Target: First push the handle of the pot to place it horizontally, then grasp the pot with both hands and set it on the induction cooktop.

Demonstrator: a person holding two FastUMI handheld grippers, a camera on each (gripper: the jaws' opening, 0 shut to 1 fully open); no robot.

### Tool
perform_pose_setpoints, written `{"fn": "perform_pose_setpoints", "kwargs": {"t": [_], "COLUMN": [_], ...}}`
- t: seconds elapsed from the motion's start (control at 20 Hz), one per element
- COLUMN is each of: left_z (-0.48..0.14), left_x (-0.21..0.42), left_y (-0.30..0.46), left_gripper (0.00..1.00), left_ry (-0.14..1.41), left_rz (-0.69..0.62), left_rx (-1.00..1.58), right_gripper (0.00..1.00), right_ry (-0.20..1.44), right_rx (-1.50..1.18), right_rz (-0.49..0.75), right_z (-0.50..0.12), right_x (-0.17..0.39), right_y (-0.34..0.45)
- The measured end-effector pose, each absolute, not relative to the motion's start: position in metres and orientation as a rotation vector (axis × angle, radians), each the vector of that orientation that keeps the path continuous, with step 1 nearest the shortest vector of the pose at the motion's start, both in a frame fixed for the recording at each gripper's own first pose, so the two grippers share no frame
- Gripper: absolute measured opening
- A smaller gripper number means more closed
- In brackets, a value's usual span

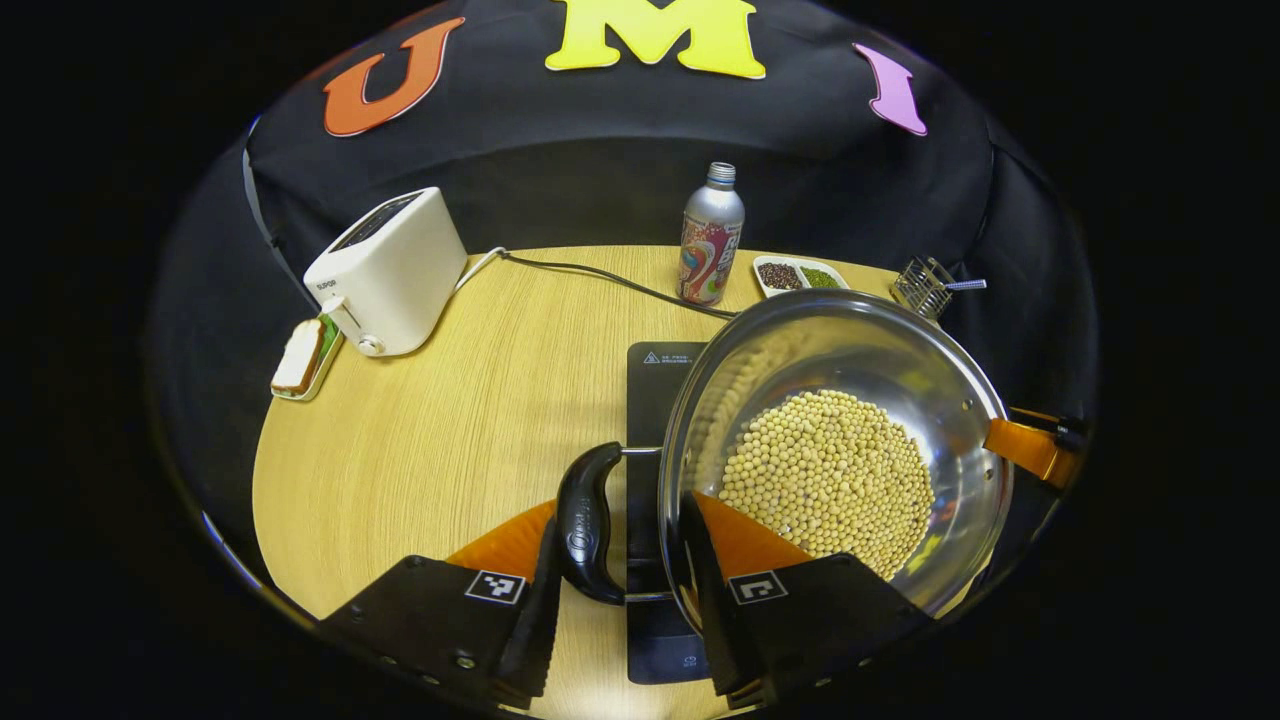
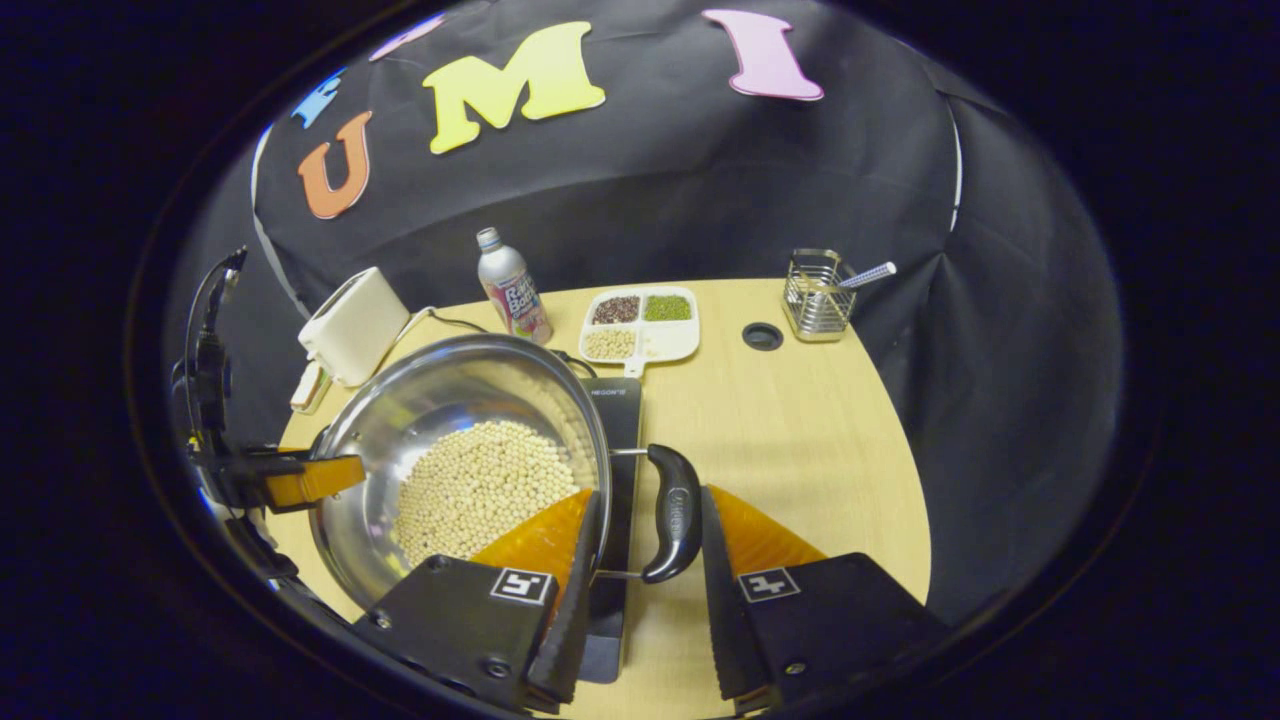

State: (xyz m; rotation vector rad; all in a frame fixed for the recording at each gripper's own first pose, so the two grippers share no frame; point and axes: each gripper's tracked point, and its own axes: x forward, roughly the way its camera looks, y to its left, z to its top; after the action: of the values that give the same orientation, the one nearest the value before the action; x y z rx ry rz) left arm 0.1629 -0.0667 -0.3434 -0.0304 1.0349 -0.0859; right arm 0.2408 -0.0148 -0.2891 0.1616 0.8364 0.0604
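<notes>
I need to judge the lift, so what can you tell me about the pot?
The pot is a wide, shiny steel bowl, open-topped, holding pale round beans. It has two dark curved side handles on wire brackets. The left gripper straddles one handle, the right gripper the other, with gaps visible at the jaws. It sits tilted over the black induction cooktop on the wooden table.

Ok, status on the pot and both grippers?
Left gripper open, straddling one pot handle. Right gripper open, straddling the other handle. Pot of beans over the induction cooktop; seated or not, cannot tell. Nothing blocking.
</notes>
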Motion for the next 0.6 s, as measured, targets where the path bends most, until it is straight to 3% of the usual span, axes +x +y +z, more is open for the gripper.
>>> {"fn": "perform_pose_setpoints", "kwargs": {"t": [0.6], "left_z": [-0.364], "left_x": [0.179], "left_y": [-0.064], "left_gripper": [0.59], "left_ry": [1.047], "left_rz": [-0.086], "left_rx": [-0.039], "right_gripper": [0.53], "right_ry": [0.882], "right_rx": [0.133], "right_rz": [0.061], "right_z": [-0.313], "right_x": [0.255], "right_y": [-0.015]}}
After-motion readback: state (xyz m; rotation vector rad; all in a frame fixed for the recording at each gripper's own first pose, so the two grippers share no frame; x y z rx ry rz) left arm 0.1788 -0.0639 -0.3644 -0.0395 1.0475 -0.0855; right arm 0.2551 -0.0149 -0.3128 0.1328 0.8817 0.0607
